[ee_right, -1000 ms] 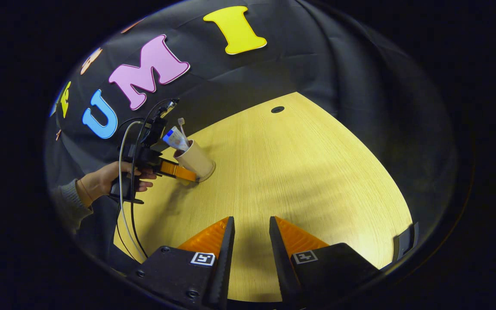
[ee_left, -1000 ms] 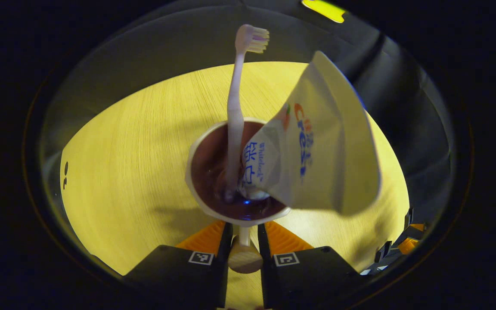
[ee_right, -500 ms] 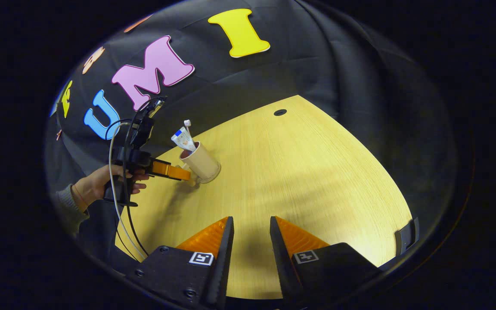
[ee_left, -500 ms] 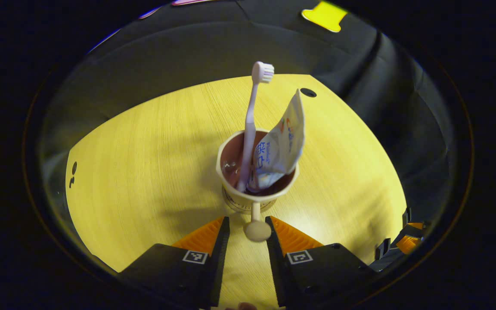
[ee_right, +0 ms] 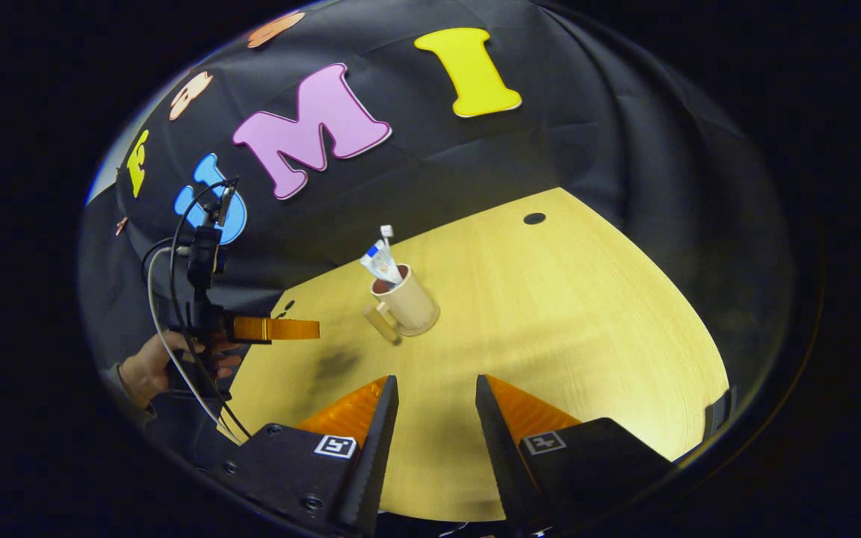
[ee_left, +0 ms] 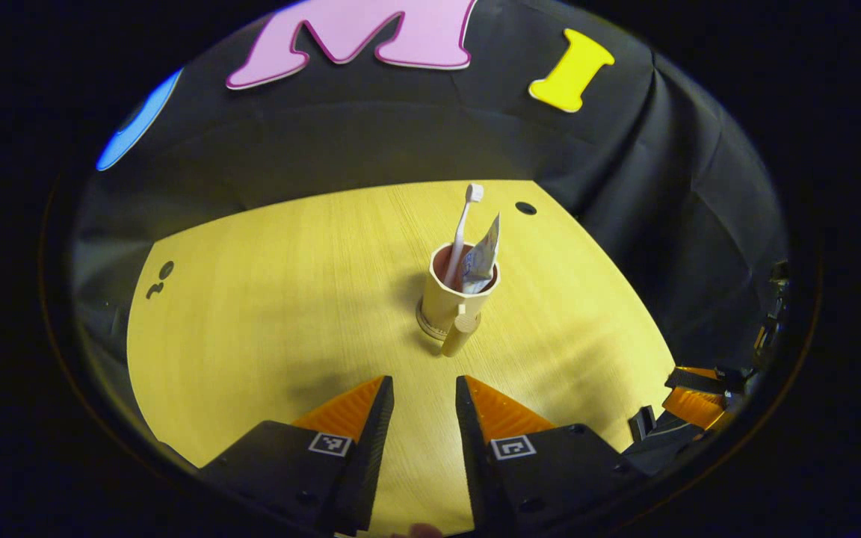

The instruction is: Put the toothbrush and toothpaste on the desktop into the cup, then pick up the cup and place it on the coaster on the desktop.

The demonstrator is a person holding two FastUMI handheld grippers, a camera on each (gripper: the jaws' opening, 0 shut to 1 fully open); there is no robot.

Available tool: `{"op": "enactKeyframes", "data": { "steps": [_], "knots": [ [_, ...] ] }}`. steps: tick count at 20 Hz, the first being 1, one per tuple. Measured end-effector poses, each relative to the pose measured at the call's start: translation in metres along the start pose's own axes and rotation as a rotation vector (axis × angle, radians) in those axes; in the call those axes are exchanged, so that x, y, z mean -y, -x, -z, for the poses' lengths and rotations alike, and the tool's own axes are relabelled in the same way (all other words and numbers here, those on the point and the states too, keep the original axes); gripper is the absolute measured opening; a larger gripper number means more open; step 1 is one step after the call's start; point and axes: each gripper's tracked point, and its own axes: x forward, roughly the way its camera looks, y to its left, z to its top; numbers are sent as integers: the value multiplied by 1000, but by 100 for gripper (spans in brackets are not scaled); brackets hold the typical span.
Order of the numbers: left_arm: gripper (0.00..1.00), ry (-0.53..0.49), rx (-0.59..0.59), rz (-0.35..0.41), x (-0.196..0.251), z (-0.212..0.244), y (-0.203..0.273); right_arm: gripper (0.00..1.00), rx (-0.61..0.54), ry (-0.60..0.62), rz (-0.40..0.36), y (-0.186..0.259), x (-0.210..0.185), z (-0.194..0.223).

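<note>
A beige cup (ee_left: 451,295) stands upright on the wooden desktop (ee_left: 266,314), its base on a round coaster (ee_left: 423,326). Its handle (ee_left: 459,335) points toward my left gripper (ee_left: 423,382). A pale toothbrush (ee_left: 466,220) and a white toothpaste tube (ee_left: 481,254) stick up out of the cup. My left gripper is open and empty, well back from the cup. In the right gripper view the cup (ee_right: 412,306) sits mid-table, the left gripper (ee_right: 281,329) hovers to its left in a hand (ee_right: 150,366), and my right gripper (ee_right: 434,381) is open over the near desktop.
A round cable hole (ee_left: 525,208) lies behind the cup, another hole (ee_left: 165,269) near the desktop's left edge. Black cloth wall surrounds the table. Cables (ee_right: 176,299) hang from the left gripper. The right gripper (ee_left: 692,403) sits low at the right.
My left gripper let go of the cup handle and drew back from the cup, which now stands alone on the coaster. The right gripper shifted only slightly.
</note>
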Motion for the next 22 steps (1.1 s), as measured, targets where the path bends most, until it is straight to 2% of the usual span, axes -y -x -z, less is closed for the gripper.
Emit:
{"op": "enactKeyframes", "data": {
  "steps": [2, 3, 4, 6, 7, 8, 11, 13, 15, 16, 17, 21, 22],
  "knots": [
    [55, -16, 53, -6, -5, 0, 21, 67, 10, 24, -19, 2, -19, -7],
    [65, -23, 83, -7, -8, -2, 32, 67, 13, 36, -28, 3, -28, -10],
    [66, -25, 113, -9, -10, -5, 43, 70, 17, 47, -38, 3, -37, -13],
    [51, -20, 174, -15, -12, -8, 62, 71, 22, 61, -58, 1, -56, -18],
    [61, -25, 216, -15, -13, -12, 72, 71, 25, 68, -69, 1, -65, -20],
    [61, -36, 267, -19, -16, -16, 82, 76, 29, 76, -79, 0, -74, -23],
    [64, -54, 374, -44, -26, -27, 109, 79, 38, 95, -111, -2, -100, -30],
    [64, -50, 437, -22, -26, -34, 126, 88, 52, 102, -131, -2, -115, -37],
    [66, -58, 480, -13, -30, -35, 139, 90, 65, 121, -136, -1, -126, -42],
    [66, -65, 507, -23, -34, -37, 146, 86, 69, 133, -137, -1, -130, -43],
    [69, -70, 525, -31, -37, -35, 153, 96, 75, 144, -138, -1, -134, -46],
    [73, -64, 565, -47, -46, -34, 168, 98, 96, 167, -137, 0, -149, -54],
    [73, -61, 575, -56, -49, -33, 173, 90, 100, 173, -139, 1, -152, -55]
  ]
}}
